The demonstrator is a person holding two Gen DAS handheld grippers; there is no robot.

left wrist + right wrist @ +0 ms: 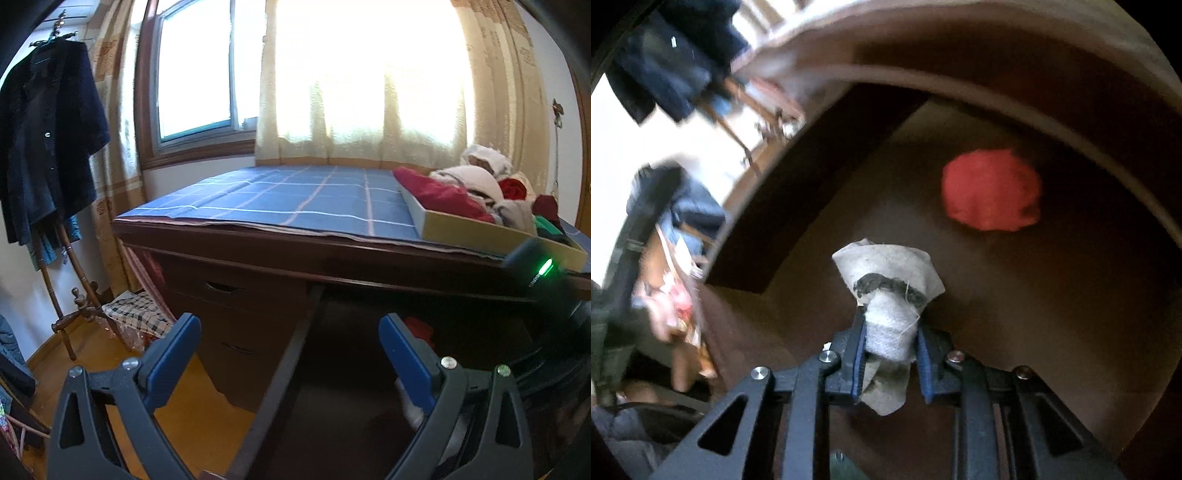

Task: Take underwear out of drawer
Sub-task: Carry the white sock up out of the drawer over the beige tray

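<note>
Right wrist view is showing the right gripper [889,341] clamping the pale underwear [888,280] over the open drawer [1071,314], cloth hanging past the fingertips, while the left gripper [290,345] is idling open.

Drawer [354,369] inside too dark to see, red cloth [419,328] half hidden behind a blue finger, room at left of right wrist view blurred, box [480,230] corner behind the black gripper body
</note>
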